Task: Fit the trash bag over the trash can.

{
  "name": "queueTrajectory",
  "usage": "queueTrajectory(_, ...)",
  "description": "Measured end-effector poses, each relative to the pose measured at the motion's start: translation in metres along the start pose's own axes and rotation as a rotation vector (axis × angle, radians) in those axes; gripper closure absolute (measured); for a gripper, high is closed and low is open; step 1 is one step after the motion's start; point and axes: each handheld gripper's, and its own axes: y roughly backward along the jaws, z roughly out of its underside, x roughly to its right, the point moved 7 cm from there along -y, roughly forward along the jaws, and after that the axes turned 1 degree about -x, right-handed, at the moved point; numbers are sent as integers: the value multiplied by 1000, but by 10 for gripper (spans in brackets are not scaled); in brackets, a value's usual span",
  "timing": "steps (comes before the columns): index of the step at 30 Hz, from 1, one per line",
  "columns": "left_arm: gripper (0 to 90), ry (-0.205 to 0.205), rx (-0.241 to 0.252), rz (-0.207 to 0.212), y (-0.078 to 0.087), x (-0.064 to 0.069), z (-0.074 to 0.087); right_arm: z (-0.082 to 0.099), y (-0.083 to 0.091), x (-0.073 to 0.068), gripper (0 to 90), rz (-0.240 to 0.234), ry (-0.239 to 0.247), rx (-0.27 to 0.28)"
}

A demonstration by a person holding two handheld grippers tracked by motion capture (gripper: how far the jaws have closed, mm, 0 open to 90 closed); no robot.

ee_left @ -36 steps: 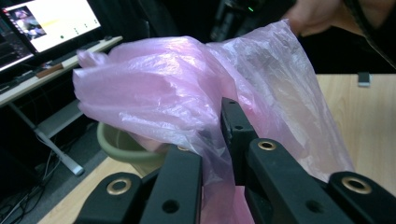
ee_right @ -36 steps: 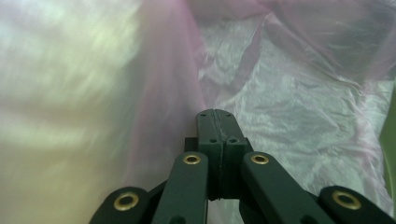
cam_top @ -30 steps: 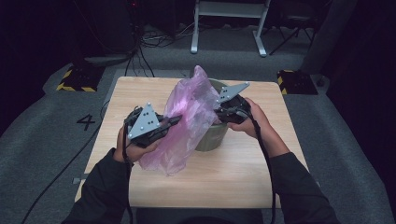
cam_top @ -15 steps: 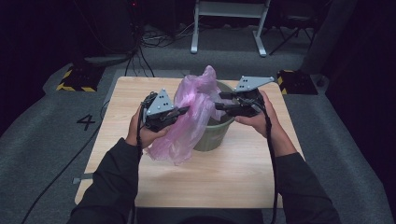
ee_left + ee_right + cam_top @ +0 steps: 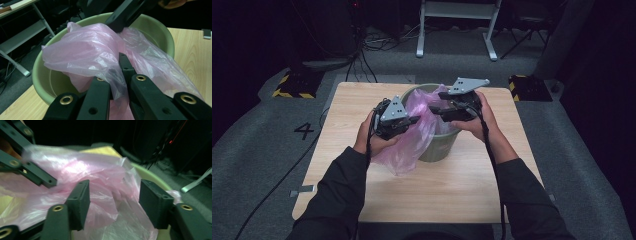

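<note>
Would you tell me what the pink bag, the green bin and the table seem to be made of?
Bag: thin plastic film, translucent, crinkled, glossy. Bin: probably moulded plastic, smooth and matt, with a rolled rim. Table: light wood or wood-look laminate, with visible grain.

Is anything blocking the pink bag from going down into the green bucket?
Nothing visible blocks it. The pink bag already hangs half inside the green bucket, half over its rim. The left gripper pinches it; the right gripper has just opened around it.
</note>
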Motion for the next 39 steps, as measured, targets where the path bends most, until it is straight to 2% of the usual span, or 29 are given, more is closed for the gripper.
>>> queueTrajectory(2, 867, 4, 5, 0, 0, -1, 0, 3, -7, -2, 612, -28, 13, -41)
queueTrajectory(4, 839, 8, 8, 0, 0, -1, 0, 6, -12, -7, 716, -79, 20, -60)
queueTrajectory(7, 791, 8, 9, 1, -1, 0, 0, 11, -17, -14, 824, -127, 36, -89)
queueTrajectory(9, 679, 20, 20, 0, 1, 1, 1, 15, -19, -16, 900, -148, 45, -97)
queueTrajectory(11, 567, 27, 24, -1, 2, 0, 1, 16, -19, -17, 900, -154, 44, -96)
queueTrajectory(12, 567, 34, 27, -12, 4, 0, 2, 17, -19, -16, 900, -150, 43, -98)
queueTrajectory(17, 302, 85, 52, -7, 13, 1, 7, 23, -14, -9, 900, -124, 14, -84)
queueTrajectory(19, 240, 100, 57, -21, 19, 2, 10, 26, -9, -2, 900, -103, -6, -73)
queueTrajectory(20, 240, 111, 64, -22, 22, 2, 11, 26, -9, -2, 900, -103, -6, -73)
queueTrajectory(21, 228, 115, 80, -13, 30, 4, 13, 28, -6, 3, 900, -83, -19, -70)
queueTrajectory(24, 211, 111, 84, -13, 39, 8, 15, 31, -4, 6, 900, -78, -27, -70)
queueTrajectory(25, 209, 114, 103, -6, 47, 11, 18, 33, -3, 8, 900, -66, -34, -77)
queueTrajectory(27, 217, 122, 106, 2, 50, 13, 19, 33, -3, 9, 900, -70, -36, -74)
queueTrajectory(28, 244, 120, 100, 15, 51, 15, 21, 33, -2, 8, 900, -74, -37, -70)
queueTrajectory(30, 283, 112, 71, -5, 50, 16, 26, 31, 1, 6, 900, -89, -41, -50)
queueTrajectory(31, 332, 126, 55, 13, 47, 16, 30, 30, 5, 5, 834, -84, -38, -36)
queueTrajectory(32, 357, 126, 55, 13, 47, 16, 30, 30, 5, 5, 834, -84, -38, -36)
queueTrajectory(33, 413, 132, 50, 4, 45, 15, 32, 29, 10, 4, 774, -94, -57, -2)
queueTrajectory(34, 413, 139, 45, -5, 44, 13, 33, 29, 10, 4, 774, -94, -57, -2)
queueTrajectory(35, 558, 137, 44, 9, 43, 13, 34, 29, 16, 1, 652, -106, -56, 22)
queueTrajectory(36, 618, 137, 44, 7, 41, 12, 34, 29, 19, 1, 586, -97, -65, 36)
queueTrajectory(37, 618, 133, 45, 8, 40, 12, 34, 29, 19, 1, 586, -97, -65, 36)
queueTrajectory(39, 707, 112, 44, 18, 38, 12, 33, 30, 25, -2, 493, -129, -81, 70)
